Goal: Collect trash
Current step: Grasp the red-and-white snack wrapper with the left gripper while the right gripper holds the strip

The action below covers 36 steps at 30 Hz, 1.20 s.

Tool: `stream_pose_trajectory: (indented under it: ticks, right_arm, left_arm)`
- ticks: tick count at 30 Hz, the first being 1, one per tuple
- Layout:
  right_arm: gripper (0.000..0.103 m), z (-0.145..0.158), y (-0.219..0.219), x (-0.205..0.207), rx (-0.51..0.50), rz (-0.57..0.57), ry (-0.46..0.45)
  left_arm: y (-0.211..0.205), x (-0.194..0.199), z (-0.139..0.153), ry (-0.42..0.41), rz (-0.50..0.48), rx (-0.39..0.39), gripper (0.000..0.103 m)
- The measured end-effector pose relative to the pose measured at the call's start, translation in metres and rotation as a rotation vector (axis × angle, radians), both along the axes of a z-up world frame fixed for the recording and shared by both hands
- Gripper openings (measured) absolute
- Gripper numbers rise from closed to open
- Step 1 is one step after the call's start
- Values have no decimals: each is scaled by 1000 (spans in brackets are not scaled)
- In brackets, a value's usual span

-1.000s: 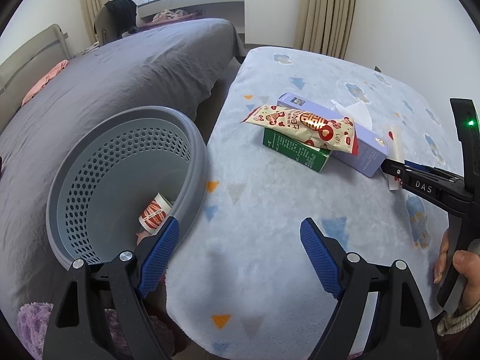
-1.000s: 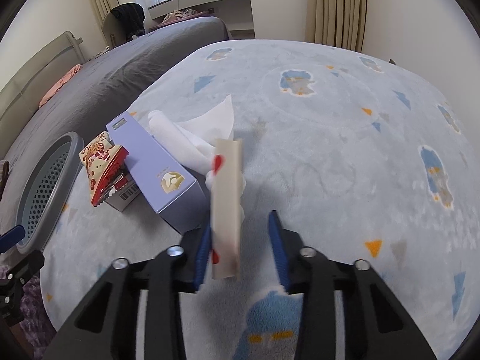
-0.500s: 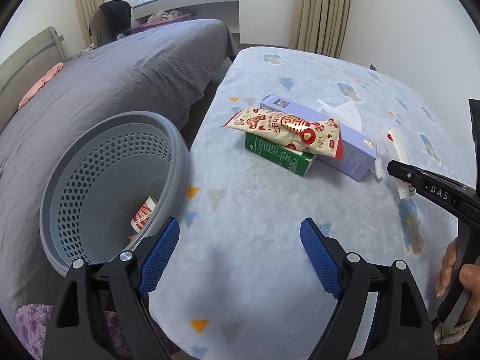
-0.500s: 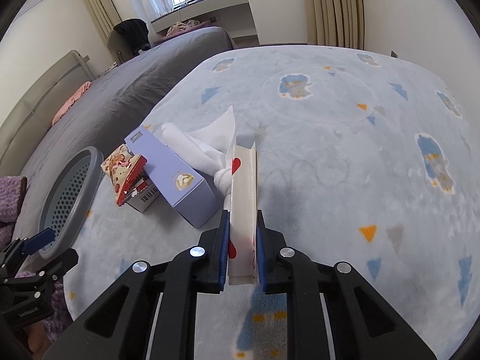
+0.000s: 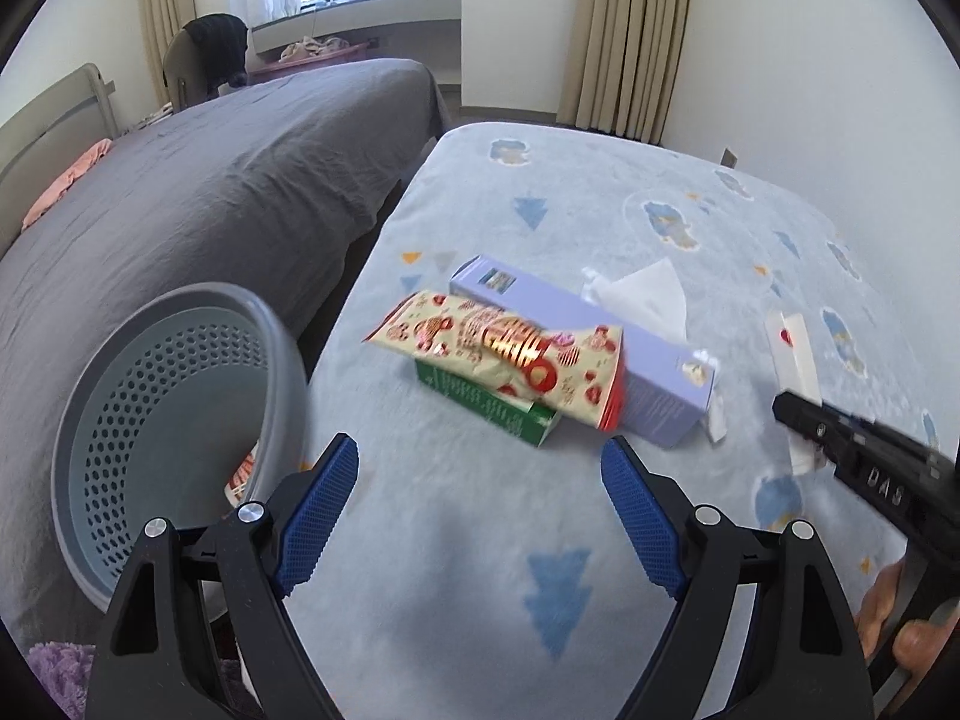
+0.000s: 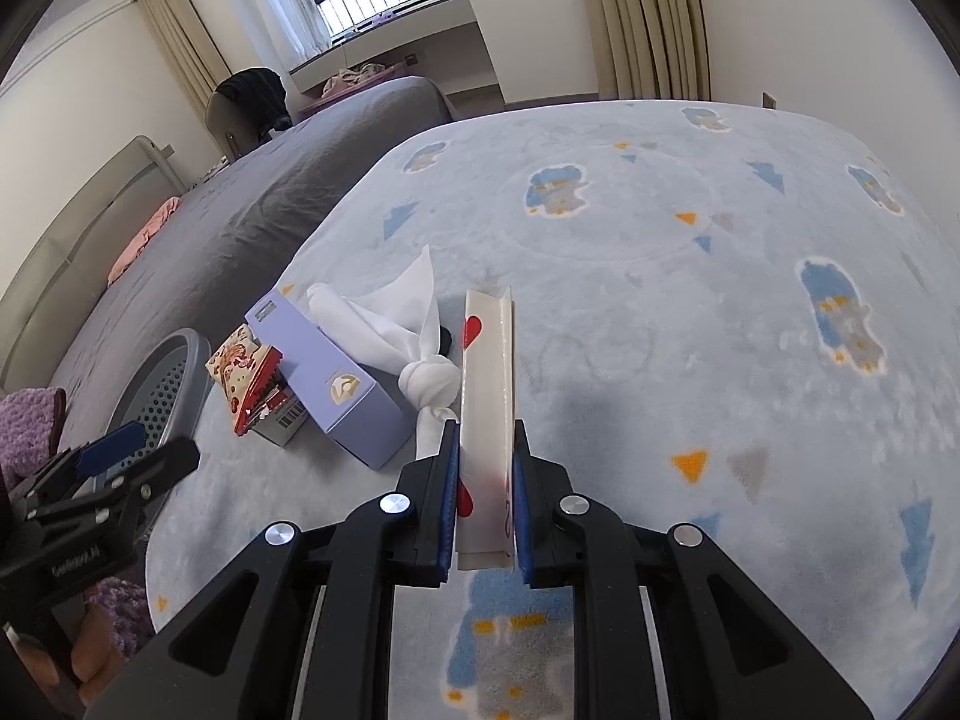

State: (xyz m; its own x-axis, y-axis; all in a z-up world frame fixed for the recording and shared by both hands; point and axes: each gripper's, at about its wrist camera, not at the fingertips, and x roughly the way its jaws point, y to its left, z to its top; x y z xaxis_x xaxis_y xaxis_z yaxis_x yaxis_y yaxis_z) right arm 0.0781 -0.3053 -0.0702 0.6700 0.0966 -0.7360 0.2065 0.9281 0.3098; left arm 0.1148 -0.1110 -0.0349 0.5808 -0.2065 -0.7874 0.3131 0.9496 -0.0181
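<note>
Right claw [image 6: 485, 501]: clamped shut on a long white wrapper [image 6: 487, 387] with red hearts, blue pads pressing both long edges near its lower end. Wrapper's long axis running straight up the right wrist frame, in line with the claw, free end reaching toward frame centre above the patterned blanket [image 6: 690, 276]. Seen from the left wrist view at the right edge, same wrapper [image 5: 795, 354] sticking out up and to the left from the dark claw tip.

Left claw [image 5: 480, 510]: wide open, nothing between its pads, hanging at the bottom centre of its frame, over the blanket.

Outward from there: grey perforated basket [image 5: 180, 414] at lower left of the left wrist view, just beside the left claw's left pad, one red-and-white scrap already in its bottom. In the right wrist view that basket [image 6: 174, 372] sits at the left edge, well apart from the held wrapper, past a lilac box [image 6: 327, 378], a snack pouch [image 6: 246, 378] and a knotted tissue [image 6: 408, 330].

Judged next: carry the wrapper leftward across the pile to the basket; left claw nearer the basket, but right one holding the load.
</note>
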Motion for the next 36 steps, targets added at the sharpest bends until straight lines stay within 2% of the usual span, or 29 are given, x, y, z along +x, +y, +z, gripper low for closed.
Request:
stream_pose_trajectory:
  ticks: [7,11,20,27,36]
  right_arm:
    - [16,1,0,-1,8,10,-7]
    - [16,1,-2,0,14,13,-5]
    - [16,2,0,-1,18,18,-11]
    - [16,3,1,-1,15,17,-14]
    - [16,2,1,-1,18,21,-8]
  left_arm:
    - [-25,22,7,-32,-5,-7,82]
    - [-34,31,1,-32,3,23,82]
    - [-8,25,-11,-22,35,69,82]
    - [19,20,-9,-8,74,66,82]
    - [-8,43,12,-49,62,35,82]
